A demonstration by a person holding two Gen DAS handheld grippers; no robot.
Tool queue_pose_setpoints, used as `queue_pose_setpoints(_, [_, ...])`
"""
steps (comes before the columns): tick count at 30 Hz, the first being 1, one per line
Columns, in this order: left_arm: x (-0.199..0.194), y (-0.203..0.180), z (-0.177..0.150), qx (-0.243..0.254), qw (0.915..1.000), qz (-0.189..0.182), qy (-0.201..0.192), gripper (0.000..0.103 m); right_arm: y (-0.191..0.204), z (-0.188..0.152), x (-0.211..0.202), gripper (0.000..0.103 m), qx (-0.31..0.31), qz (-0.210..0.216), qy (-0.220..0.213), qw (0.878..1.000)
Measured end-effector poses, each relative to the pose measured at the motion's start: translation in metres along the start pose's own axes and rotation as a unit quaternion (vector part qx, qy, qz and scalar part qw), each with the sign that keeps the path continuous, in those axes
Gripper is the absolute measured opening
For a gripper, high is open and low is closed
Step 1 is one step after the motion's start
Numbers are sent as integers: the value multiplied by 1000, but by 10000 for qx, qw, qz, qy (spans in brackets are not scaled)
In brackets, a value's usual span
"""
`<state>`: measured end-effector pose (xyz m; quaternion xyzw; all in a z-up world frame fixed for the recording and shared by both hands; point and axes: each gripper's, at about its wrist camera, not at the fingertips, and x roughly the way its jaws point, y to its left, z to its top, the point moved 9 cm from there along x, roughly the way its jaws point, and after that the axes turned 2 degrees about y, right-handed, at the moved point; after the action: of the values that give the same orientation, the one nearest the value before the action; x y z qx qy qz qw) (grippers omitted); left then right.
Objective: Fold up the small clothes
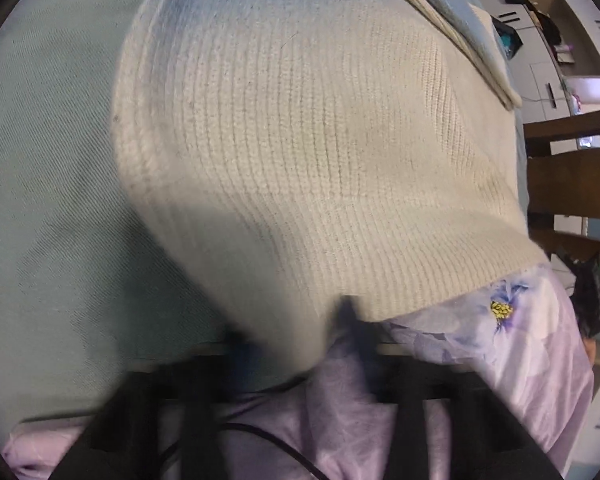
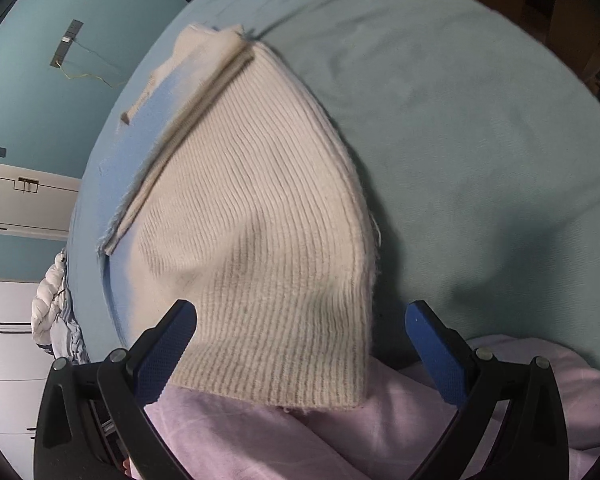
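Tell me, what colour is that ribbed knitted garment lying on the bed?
Cream, an off-white rib knit. It shows best in the right wrist view, between the open claw's blue pads.

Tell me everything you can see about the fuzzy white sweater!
The sweater is cream ribbed knit, soft-looking, with a folded band along its far edge. It lies on the pale green sheet, its near hem draped over lilac flowered fabric. The left gripper looks pinched on that hem. The right gripper straddles it, open, blue pads not pressing.

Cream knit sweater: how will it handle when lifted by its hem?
Likely floppy: the sweater drapes in soft bulges over the bed. Ribbed knit probably grips the pads rather than slipping. Looks thick, so likely to sag and stretch.
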<state>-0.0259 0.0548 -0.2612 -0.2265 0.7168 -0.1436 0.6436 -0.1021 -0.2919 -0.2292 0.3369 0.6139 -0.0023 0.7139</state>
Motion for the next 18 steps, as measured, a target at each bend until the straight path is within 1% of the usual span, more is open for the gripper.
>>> queue_pose_setpoints(1, [-4,-3,1,-11,9999,-110,-128,9,-4,-2,5,102,41,-18,68,10000])
queue_pose_setpoints(2, [-9,-3,1,-3,9996,-116,-266,6,-7,-2,8,102,80,-2,128,9999])
queue_pose_setpoints(4, [-27,-11,6,163,9975,-19,-689,5,-13,-2,10,102,146,-41,174,9997])
queue_pose_setpoints(5, [-40,-18,8,303,9949,-3,-958,5,-16,-3,12,102,139,-136,165,9997])
queue_pose_setpoints(6, [-48,-23,10,379,9929,6,-1127,5,-18,-4,16,102,67,-207,225,9995])
queue_pose_setpoints(8, [-62,-31,12,485,9889,23,-1403,5,-20,-6,27,101,78,-138,388,9991])
queue_pose_setpoints(10, [-68,-32,14,569,9870,99,-1501,5,-23,-7,37,88,270,59,554,9981])
queue_pose_setpoints(12, [-63,-35,16,567,9866,191,-1516,5,-26,-8,47,56,474,386,677,9958])
queue_pose_setpoints(13, [-59,-35,18,572,9867,245,-1501,5,-25,-9,48,51,516,590,677,9946])
queue_pose_setpoints(14, [-59,-32,19,586,9864,300,-1503,5,-25,-8,47,41,516,722,598,9943])
queue_pose_setpoints(15, [-58,-32,21,592,9860,345,-1522,5,-24,-6,41,26,489,746,460,9949])
queue_pose_setpoints(16, [-59,-30,21,594,9855,368,-1547,5,-24,-3,35,17,434,739,276,9959])
queue_pose_setpoints(17, [-60,-28,22,593,9849,364,-1584,4,-24,0,27,8,340,707,31,9969])
queue_pose_setpoints(18, [-63,-27,22,607,9839,348,-1645,4,-21,1,21,7,293,698,-77,9971])
